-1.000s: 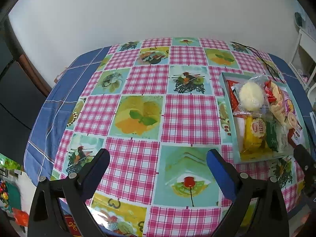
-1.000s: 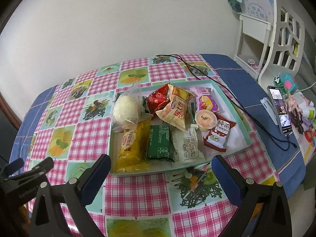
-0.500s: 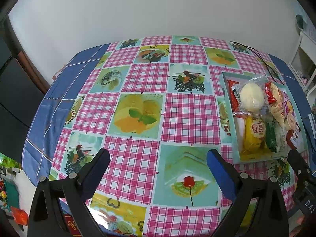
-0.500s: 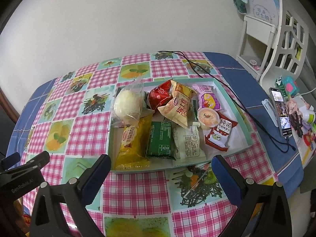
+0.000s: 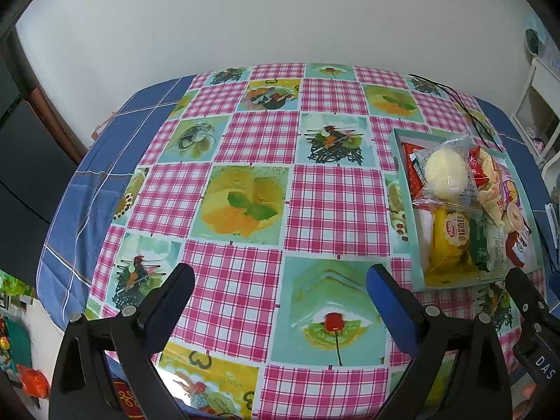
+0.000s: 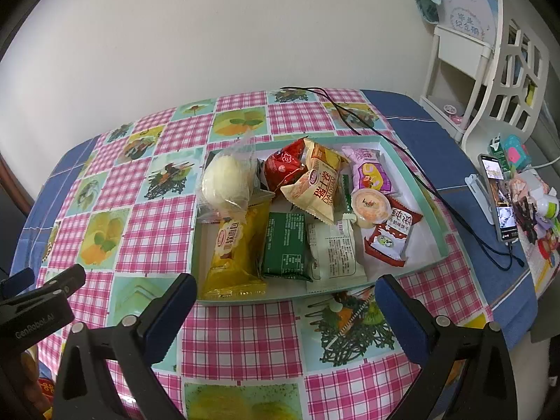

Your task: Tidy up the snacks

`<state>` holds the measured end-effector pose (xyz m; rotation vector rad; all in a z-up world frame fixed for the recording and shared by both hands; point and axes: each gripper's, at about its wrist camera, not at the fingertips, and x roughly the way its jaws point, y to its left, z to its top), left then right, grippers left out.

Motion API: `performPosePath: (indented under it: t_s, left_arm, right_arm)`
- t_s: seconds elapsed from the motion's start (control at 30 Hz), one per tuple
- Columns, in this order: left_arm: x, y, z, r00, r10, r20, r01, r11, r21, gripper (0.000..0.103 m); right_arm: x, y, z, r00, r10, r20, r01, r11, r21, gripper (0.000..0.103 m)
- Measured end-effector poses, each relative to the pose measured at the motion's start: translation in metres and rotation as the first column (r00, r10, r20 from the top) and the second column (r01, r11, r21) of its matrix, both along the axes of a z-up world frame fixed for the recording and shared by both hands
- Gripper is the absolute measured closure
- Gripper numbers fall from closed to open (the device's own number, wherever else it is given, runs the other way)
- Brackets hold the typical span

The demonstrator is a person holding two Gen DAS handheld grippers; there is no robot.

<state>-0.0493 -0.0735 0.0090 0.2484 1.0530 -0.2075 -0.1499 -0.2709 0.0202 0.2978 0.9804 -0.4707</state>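
A shallow teal tray on the patterned tablecloth holds several wrapped snacks: a white bun in clear wrap, a yellow cake pack, a green pack, a white pack, a red bag, a cream roll pack, a jelly cup. My right gripper is open and empty just in front of the tray's near edge. My left gripper is open and empty over the bare cloth, left of the tray. The bun also shows in the left wrist view.
A black cable runs across the table's far right past the tray. A phone on a stand and small items sit off the table's right edge. A white shelf stands by the wall.
Both grippers have moved a little closer to the table and tray; the tray looks larger in the right wrist view. Both stay open.
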Motion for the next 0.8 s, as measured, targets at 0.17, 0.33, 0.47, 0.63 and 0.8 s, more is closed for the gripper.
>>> performPosePath:
  t_s: [0.17, 0.33, 0.47, 0.63, 0.8]
  left_arm:
    - [-0.0013, -0.0027, -0.0008, 1.0, 0.001, -0.004, -0.001, 1.0, -0.002, 0.005]
    - [-0.0007, -0.0025, -0.0009, 1.0, 0.004, -0.006, -0.004, 1.0, -0.005, 0.005]
    - [-0.0003, -0.0022, -0.0005, 1.0, 0.004, -0.005, -0.004, 1.0, -0.005, 0.005]
    - [-0.0006, -0.0029, -0.0005, 1.0, 0.005, -0.005, -0.005, 1.0, -0.005, 0.005]
    - [-0.001, -0.0016, -0.0001, 1.0, 0.005, 0.001, -0.005, 1.0, -0.004, 0.005]
  right_arm:
    - [0.0004, -0.0002, -0.0005, 1.0, 0.002, -0.001, -0.002, 1.0, 0.001, 0.0]
    - [0.0003, 0.0002, -0.0018, 1.0, 0.005, -0.003, -0.005, 1.0, 0.002, 0.0]
    - [0.0008, -0.0006, -0.0022, 1.0, 0.007, -0.006, -0.007, 1.0, 0.004, 0.0]
    - [0.0007, 0.0, -0.0022, 1.0, 0.008, -0.008, -0.008, 1.0, 0.004, 0.0]
    - [0.0011, -0.0005, -0.0019, 1.0, 0.01, -0.009, -0.01, 1.0, 0.004, 0.0]
